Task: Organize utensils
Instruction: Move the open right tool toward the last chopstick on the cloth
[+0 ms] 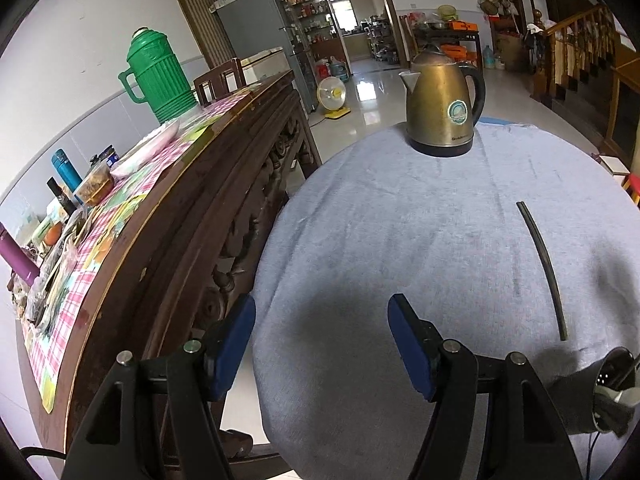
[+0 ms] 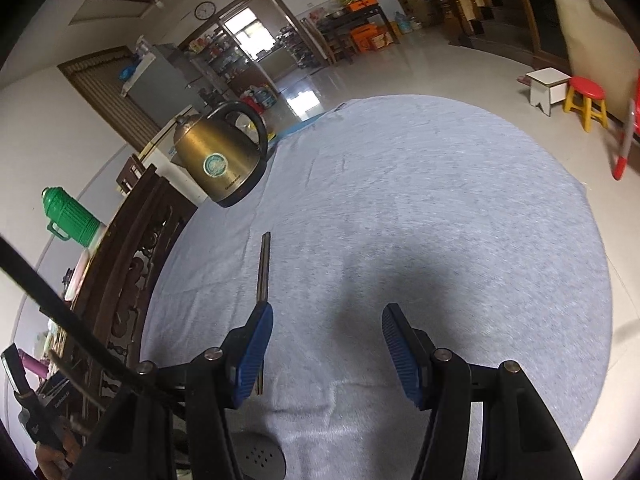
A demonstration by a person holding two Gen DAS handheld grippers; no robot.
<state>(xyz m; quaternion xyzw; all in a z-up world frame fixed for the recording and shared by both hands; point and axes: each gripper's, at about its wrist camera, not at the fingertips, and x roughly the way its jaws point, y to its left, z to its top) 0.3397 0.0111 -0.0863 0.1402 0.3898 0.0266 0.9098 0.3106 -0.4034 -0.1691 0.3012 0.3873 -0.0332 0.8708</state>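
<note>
On the bench (image 1: 360, 208), under a grey-blue cloth, one dark chopstick (image 1: 542, 268) lies flat, well apart from the kettle (image 1: 440, 108) standing at the far edge. A dark perforated holder (image 2: 256, 458), probably for utensils, shows at the near edge in the right wrist view; its contents cannot be seen.

Step in hand, as judged: approach to pick up the chopstick; nothing is yet gripped.

Left gripper (image 1: 322, 344): jaws apart and empty, over bare cloth at the bench's left edge. The chopstick lies to their right, near but outside the gap.

Right gripper (image 2: 328, 350): jaws apart and empty. The chopstick (image 2: 264, 272) runs away from the camera along the left finger (image 2: 252, 354), partly hidden behind it, not between the jaws. Whether it touches that finger cannot be told.

Next move, as judged: shift the right gripper leftward to straddle the stick, lower to the cloth, then close. Risk: a thin stick may roll or slip on soft cloth.
</note>
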